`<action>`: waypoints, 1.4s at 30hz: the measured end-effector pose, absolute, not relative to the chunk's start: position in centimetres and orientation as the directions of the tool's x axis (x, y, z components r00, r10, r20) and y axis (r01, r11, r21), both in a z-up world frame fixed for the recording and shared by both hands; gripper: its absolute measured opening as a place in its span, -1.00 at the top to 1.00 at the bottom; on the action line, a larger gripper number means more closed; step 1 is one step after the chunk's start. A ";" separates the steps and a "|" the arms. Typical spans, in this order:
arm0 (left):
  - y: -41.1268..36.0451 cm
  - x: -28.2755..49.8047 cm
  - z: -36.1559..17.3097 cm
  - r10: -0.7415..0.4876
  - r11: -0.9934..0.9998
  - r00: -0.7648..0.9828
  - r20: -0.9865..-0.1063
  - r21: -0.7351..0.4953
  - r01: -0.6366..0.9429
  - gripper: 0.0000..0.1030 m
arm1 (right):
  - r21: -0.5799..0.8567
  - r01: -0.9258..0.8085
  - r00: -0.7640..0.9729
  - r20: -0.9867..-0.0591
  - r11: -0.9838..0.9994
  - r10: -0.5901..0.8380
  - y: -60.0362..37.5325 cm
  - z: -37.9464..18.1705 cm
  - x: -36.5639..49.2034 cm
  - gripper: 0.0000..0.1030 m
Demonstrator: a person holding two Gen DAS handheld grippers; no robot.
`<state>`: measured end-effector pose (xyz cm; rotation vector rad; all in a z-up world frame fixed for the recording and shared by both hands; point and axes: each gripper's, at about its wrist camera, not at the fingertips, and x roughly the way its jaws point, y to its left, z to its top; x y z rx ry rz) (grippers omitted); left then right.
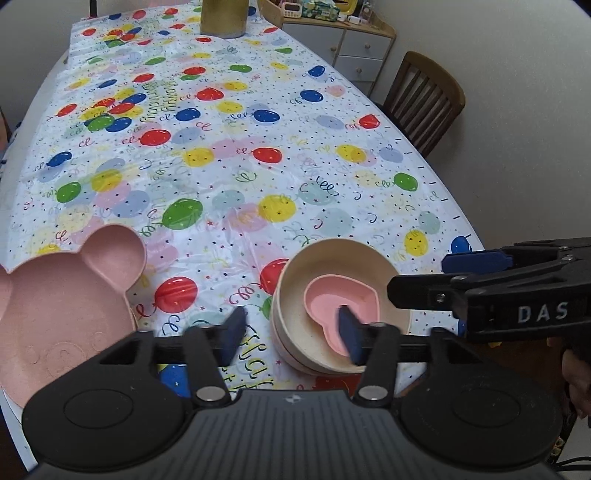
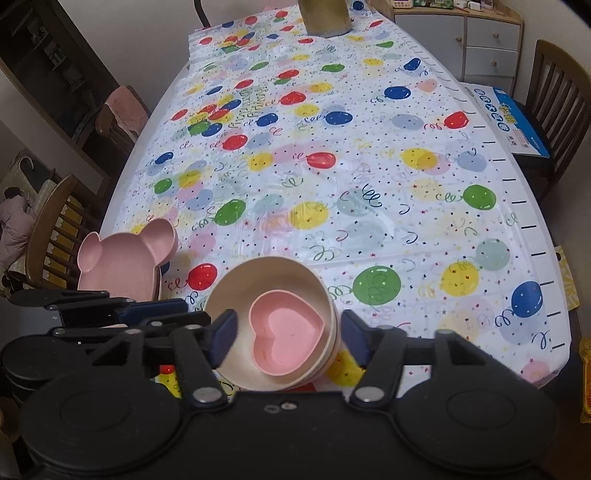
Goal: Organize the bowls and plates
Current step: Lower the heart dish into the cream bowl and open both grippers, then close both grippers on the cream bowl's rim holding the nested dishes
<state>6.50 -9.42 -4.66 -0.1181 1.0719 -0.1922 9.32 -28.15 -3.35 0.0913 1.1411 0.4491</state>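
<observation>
A pink heart-shaped bowl (image 1: 341,306) (image 2: 286,332) sits inside a cream round bowl (image 1: 295,288) (image 2: 266,275), which rests on another bowl at the table's near edge. A pink bear-shaped plate (image 1: 55,306) (image 2: 122,264) lies to the left of them. My left gripper (image 1: 293,332) is open and empty; its right finger (image 1: 351,339) hangs over the heart bowl. My right gripper (image 2: 290,334) is open and empty, with its fingers on either side of the bowl stack, just above it. The right gripper also shows at the right of the left wrist view (image 1: 476,262).
The table (image 1: 258,166) (image 2: 369,166) has a balloon-print cloth. A gold container (image 1: 223,18) (image 2: 325,16) stands at the far end. Wooden chairs (image 1: 424,99) (image 2: 554,92) stand at the sides, one with a printed box (image 2: 506,114). A drawer cabinet (image 1: 354,48) is behind.
</observation>
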 end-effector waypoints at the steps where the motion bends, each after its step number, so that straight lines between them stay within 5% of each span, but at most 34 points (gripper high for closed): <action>1: -9.3 6.4 -4.6 -0.216 0.976 0.469 -0.856 -0.193 0.096 -0.35 | 0.296 -0.295 0.342 -0.855 0.908 0.390 -28.3 -3.3 9.3 -0.44; 9: -8.8 6.1 -5.3 -0.223 0.973 0.467 -0.856 -0.226 0.051 -0.46 | 0.319 -0.257 0.348 -0.850 0.912 0.396 -28.9 -3.5 9.3 -0.92; 17: -9.5 6.7 -7.5 -0.216 0.971 0.441 -0.871 -0.238 0.004 -0.46 | 0.349 -0.150 0.321 -0.868 0.925 0.379 -29.6 -5.8 9.8 -0.90; 26: -10.2 7.9 -10.1 -0.203 0.971 0.406 -0.891 -0.237 -0.035 -0.46 | 0.334 -0.093 0.304 -0.888 0.938 0.346 -29.4 -8.4 10.7 -0.72; 42: -10.6 8.8 -12.3 -0.257 0.955 0.350 -0.901 -0.292 -0.051 -0.33 | 0.341 -0.065 0.241 -0.907 0.938 0.346 -29.1 -11.3 11.5 -0.07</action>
